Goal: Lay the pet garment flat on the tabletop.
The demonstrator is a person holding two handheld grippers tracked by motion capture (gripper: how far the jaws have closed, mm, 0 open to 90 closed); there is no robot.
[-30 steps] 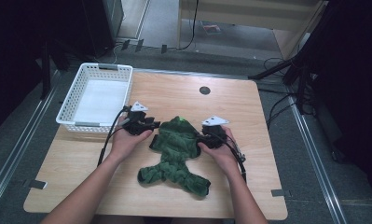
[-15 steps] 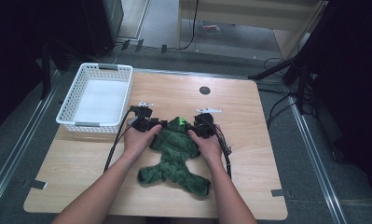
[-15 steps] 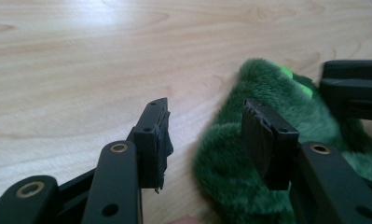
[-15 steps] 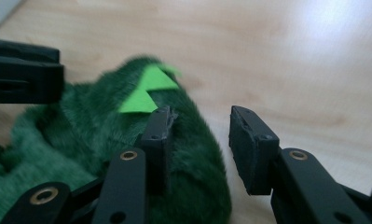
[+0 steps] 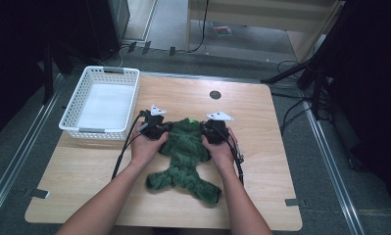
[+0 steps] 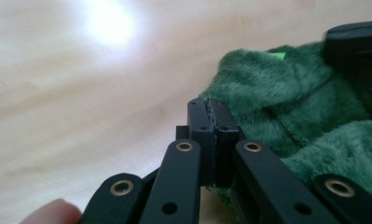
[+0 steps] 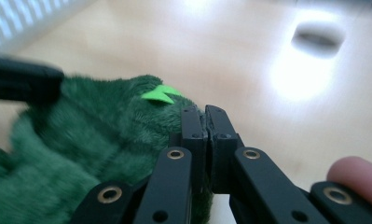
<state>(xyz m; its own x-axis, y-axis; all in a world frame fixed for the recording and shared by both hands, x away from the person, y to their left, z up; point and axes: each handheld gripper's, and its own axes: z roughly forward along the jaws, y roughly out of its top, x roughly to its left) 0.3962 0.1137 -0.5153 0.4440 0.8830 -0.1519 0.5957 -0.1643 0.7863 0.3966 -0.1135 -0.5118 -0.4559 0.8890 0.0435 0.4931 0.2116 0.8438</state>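
Observation:
A dark green fuzzy garment [image 5: 183,152] lies on the wooden table [image 5: 80,181], with a bright green tag [image 5: 187,120] at its far end. My left gripper [image 5: 156,128] is at the garment's upper left edge and my right gripper [image 5: 213,129] at its upper right edge. In the left gripper view the jaws [image 6: 207,105] are pressed together, with green pile [image 6: 291,102] beside and under them. The right gripper [image 7: 205,112] is shut too, against the fabric [image 7: 95,135] near the tag [image 7: 161,94]. How much fabric each pinches is hidden.
A white slatted basket [image 5: 105,129] stands at the table's left rear, just left of my left hand. A dark round hole [image 5: 215,94] sits in the tabletop behind the garment. Cables trail from both grippers along the forearms.
Both grippers have moved inward toward each other, bringing the garment's upper side parts toward its middle. The garment now looks narrower at the top.

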